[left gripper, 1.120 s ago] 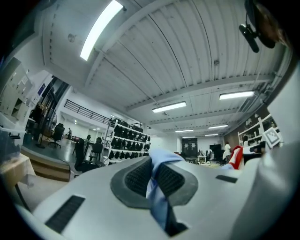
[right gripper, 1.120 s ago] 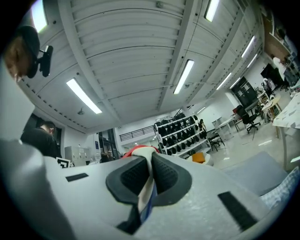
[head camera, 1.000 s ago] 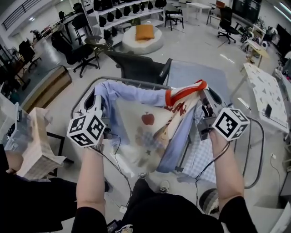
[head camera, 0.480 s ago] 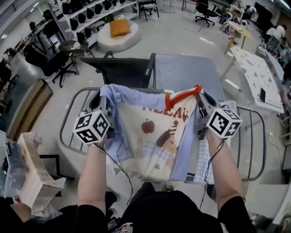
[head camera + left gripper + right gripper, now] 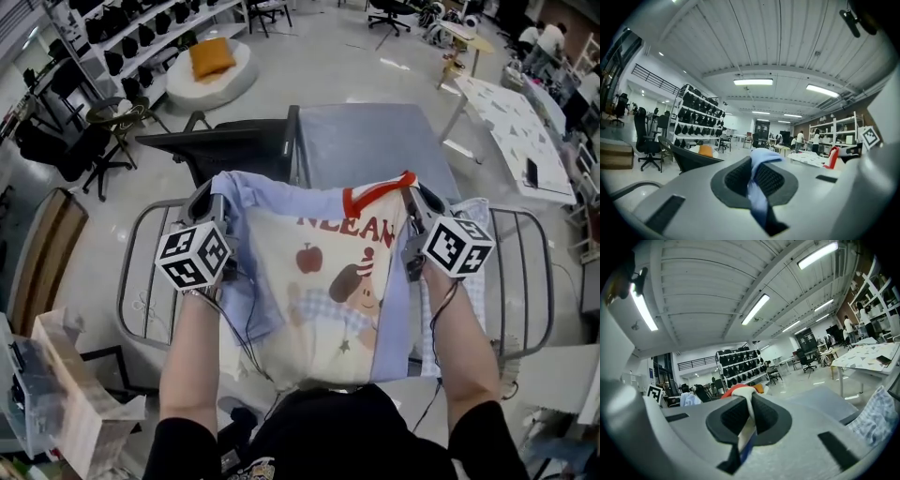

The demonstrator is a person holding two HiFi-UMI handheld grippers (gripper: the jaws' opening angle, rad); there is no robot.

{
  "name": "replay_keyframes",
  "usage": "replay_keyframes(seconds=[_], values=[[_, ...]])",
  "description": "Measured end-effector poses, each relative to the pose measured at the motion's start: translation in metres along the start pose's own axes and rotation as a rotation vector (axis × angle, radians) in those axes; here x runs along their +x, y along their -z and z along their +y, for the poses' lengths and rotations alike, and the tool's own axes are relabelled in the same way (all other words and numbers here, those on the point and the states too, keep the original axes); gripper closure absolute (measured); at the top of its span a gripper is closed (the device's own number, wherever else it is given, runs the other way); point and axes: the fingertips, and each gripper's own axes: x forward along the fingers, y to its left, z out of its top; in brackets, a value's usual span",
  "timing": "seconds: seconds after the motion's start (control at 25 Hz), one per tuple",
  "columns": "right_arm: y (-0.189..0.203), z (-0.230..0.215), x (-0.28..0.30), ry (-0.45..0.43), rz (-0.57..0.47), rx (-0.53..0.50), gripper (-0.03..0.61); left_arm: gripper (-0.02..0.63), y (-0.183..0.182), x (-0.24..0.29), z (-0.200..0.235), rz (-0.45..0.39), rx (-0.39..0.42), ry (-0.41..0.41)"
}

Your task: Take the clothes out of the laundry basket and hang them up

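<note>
Pinching shirt (image 5: 328,281) tight: left gripper (image 5: 217,199) on blue shoulder, right gripper (image 5: 412,202) on red collar. Spread mid-frame over metal rack (image 5: 150,281); black chair (image 5: 234,150) beyond, top centre.

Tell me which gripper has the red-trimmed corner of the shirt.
The right gripper: the red trim bunches at its shut jaws. The left gripper pinches only light-blue fabric of the shirt.
</note>
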Motion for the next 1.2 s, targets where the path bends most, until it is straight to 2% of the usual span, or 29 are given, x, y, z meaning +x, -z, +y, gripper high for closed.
replay_keyframes(seconds=[0.44, 0.88, 0.96, 1.08, 1.2], values=[[0.077, -0.043, 0.029, 0.121, 0.167, 0.013, 0.569, 0.595, 0.113, 0.043, -0.021, 0.294, 0.244, 0.153], [0.131, -0.047, 0.041, 0.161, 0.351, -0.021, 0.565, 0.590, 0.168, 0.043, -0.010, 0.474, 0.408, 0.202], [0.139, -0.045, 0.043, 0.161, 0.385, -0.033, 0.552, 0.555, 0.176, 0.041, -0.009, 0.500, 0.434, 0.221], [0.148, -0.046, 0.043, 0.165, 0.421, -0.039, 0.520, 0.467, 0.188, 0.038, -0.012, 0.558, 0.484, 0.256], [0.151, -0.044, 0.043, 0.158, 0.434, -0.045, 0.488, 0.423, 0.196, 0.033, -0.012, 0.598, 0.543, 0.275]])
